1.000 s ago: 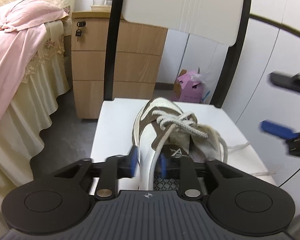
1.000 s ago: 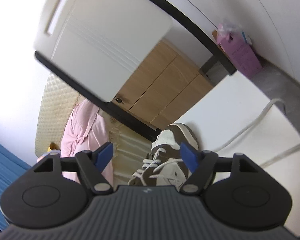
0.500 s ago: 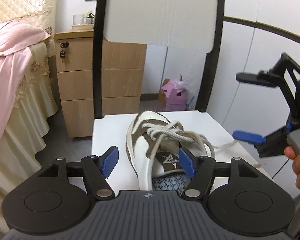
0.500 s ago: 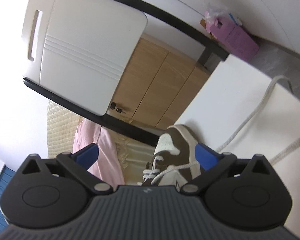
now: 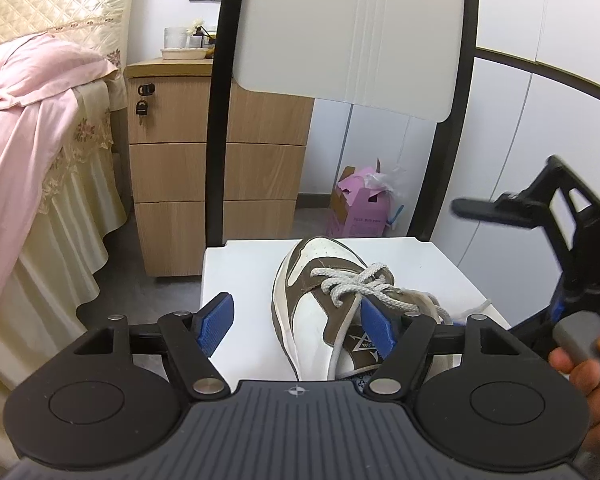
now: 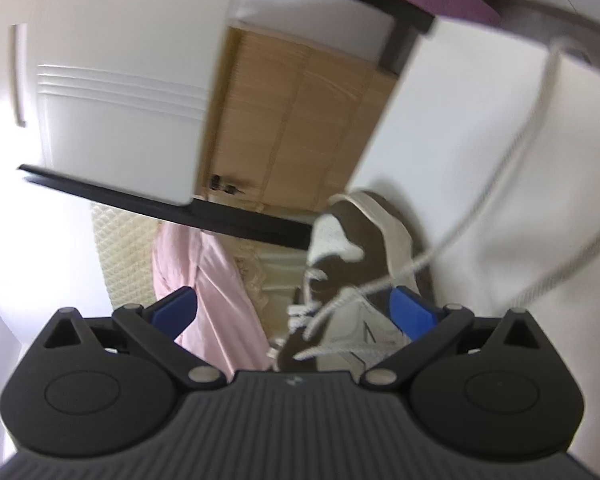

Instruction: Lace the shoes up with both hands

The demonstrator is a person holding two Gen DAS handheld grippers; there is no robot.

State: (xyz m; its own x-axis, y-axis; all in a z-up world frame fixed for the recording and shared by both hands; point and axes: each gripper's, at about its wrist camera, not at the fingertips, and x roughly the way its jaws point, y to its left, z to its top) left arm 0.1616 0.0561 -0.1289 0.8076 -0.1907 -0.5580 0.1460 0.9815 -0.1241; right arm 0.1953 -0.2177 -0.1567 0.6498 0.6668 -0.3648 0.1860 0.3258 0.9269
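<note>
On the chair [image 5: 236, 260] seat our shoe [image 5: 320, 304] lies toe away, lengthwise before the left claw [image 5: 296, 320], which has just been opening, empty. The right claw [image 6: 294, 306] gapes widest, empty; loose lace [image 6: 500, 184] trails rightward.

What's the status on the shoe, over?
Left tool jaws just opened, empty. Right tool open, empty. Shoe on chair seat, laces loose. Nothing blocking.

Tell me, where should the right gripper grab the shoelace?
Probably the loose lace trailing off the shoe across the white seat. It lies slack and clear there, so the open right gripper could drop over it from above, pinching across the cord.
</note>
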